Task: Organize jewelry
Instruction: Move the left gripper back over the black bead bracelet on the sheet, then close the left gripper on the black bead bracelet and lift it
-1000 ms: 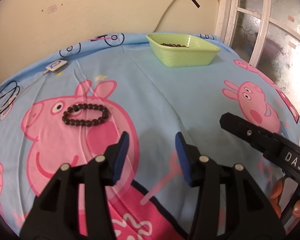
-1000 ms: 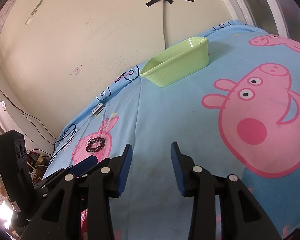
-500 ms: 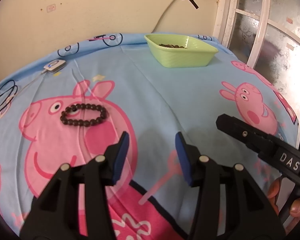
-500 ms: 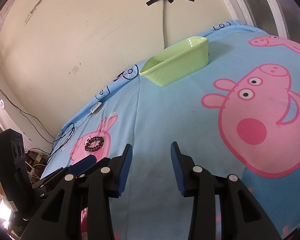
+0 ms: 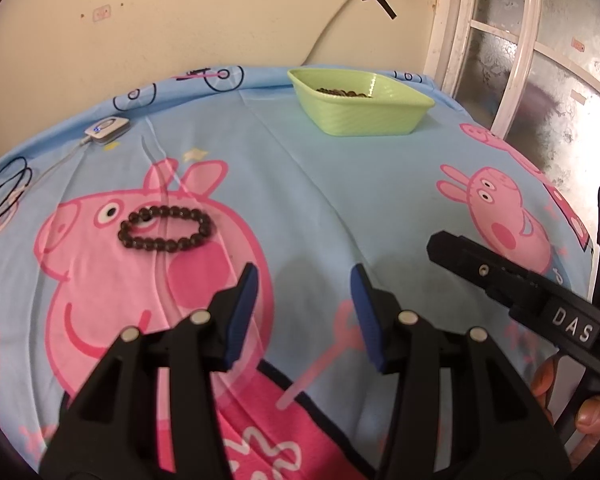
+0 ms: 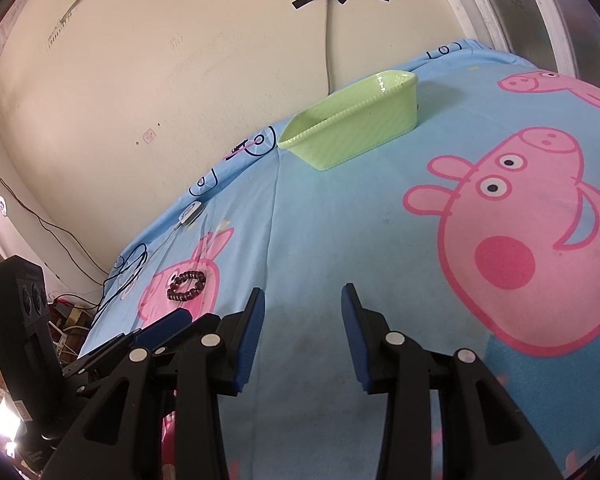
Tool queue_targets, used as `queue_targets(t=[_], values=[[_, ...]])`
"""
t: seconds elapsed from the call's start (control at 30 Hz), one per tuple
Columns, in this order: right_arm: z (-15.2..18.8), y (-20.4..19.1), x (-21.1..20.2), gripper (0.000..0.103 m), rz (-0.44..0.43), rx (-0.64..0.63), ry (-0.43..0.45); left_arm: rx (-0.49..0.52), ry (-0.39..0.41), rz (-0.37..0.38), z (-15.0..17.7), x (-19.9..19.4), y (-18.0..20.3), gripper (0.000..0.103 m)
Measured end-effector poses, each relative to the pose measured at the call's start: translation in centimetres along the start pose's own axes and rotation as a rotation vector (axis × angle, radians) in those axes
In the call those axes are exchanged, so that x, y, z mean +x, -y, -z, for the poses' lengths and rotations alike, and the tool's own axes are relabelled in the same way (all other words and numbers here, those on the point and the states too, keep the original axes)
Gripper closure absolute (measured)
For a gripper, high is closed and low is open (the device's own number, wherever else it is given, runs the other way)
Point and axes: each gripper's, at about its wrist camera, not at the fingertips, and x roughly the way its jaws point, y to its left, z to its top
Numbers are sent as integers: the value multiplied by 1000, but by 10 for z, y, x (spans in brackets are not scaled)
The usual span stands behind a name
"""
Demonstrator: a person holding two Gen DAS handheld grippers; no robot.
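A dark beaded bracelet (image 5: pixel 165 229) lies flat on the blue cartoon-pig sheet, ahead and to the left of my left gripper (image 5: pixel 304 280). The left gripper is open and empty, above the sheet. A light green tray (image 5: pixel 360 103) stands at the far edge and holds dark beads. My right gripper (image 6: pixel 302 300) is open and empty over the middle of the sheet. The bracelet shows in the right wrist view (image 6: pixel 187 286) far left, and the green tray (image 6: pixel 356 126) stands ahead. The right gripper's side shows in the left wrist view (image 5: pixel 512 280).
A small white device (image 5: pixel 107 128) with a cable lies at the sheet's far left edge. The wall (image 5: pixel 180 12) rises behind the bed and a window frame (image 5: pixel 512 40) stands at the right. Cables and clutter lie on the floor (image 6: pixel 68 320) beyond the left edge.
The left gripper has drawn back and tilted slightly, so the bracelet and tray sit a little lower and further left in its view. The right gripper has hardly moved.
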Motion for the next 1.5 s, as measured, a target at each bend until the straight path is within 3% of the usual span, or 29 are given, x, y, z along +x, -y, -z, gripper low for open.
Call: queue_targets(t=[0.83,0.93,1.1,1.27,1.4,1.5], values=[[-1,-1,3,88,9,-7,-29,-16,-9,31,2,1,-2,57],[-3,-5,8,88,11,-26,-62,-55,-56,82,0,1,-21,57],[-14,-27,21,88,-14,-173,-149,-156,-79,58,-10,-7,-85,57],[-32,-58,57,88,-95,-303,-260,-261,-108,58,-27,-1,-135,57],[-42,-76,86,88,-160,-336,-353,-295,-124,56,-36,9,-151,57],[-39,-92,101,88,-181,-414,-392,-257,-146,42,-36,19,-147,57]])
